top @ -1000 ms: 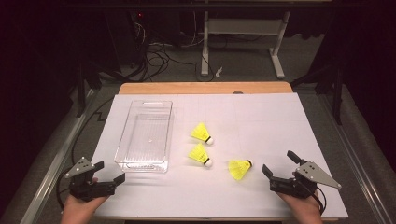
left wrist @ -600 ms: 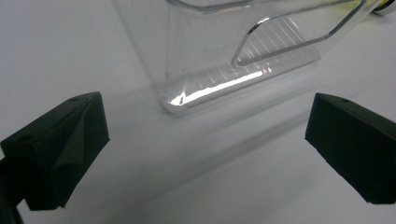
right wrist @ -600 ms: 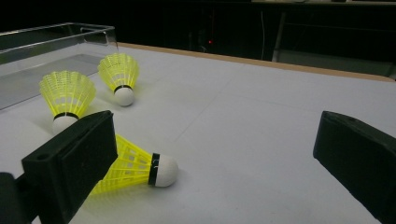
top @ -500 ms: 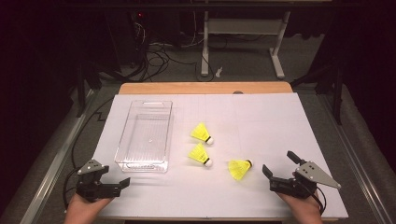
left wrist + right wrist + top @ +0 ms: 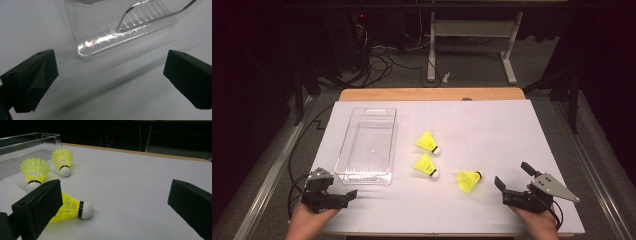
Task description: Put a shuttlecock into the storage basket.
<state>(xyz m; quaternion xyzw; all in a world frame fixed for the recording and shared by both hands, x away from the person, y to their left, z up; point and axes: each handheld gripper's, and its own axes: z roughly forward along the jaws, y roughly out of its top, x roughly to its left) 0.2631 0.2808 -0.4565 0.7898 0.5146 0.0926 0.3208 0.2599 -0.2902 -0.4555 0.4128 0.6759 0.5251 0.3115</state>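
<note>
Yellow shuttlecocks: three on the white sheet, each a ribbed plastic skirt flaring from a rounded white cork with a dark band.
Nearest shuttlecock (image 5: 468, 180): lying on its side, cork toward the far edge, just left of the right gripper (image 5: 513, 182); in the right gripper view (image 5: 75, 208) it lies partly behind the left jaw.
Middle shuttlecock (image 5: 426, 165): tilted, cork toward the person, near the tray.
Far shuttlecock (image 5: 428, 143): tilted the same way, just beyond the middle one.
Tray (image 5: 368, 145): clear hard plastic, rectangular, rounded corners, glossy walls; stands left of the shuttlecocks, nothing visible inside.
Right gripper: matte black blocky jaws spread wide, holding nothing, resting near the table's front right.
Left gripper (image 5: 346, 194): jaws wide apart, holding nothing, low over the sheet by the tray's near corner; that corner (image 5: 100, 43) shows between them.
Table (image 5: 492, 130): white sheet over a wooden top, wood showing at the far edge.
Around: cables (image 5: 377, 60) on the dark floor and a white stand (image 5: 472, 45) beyond the table.
</note>
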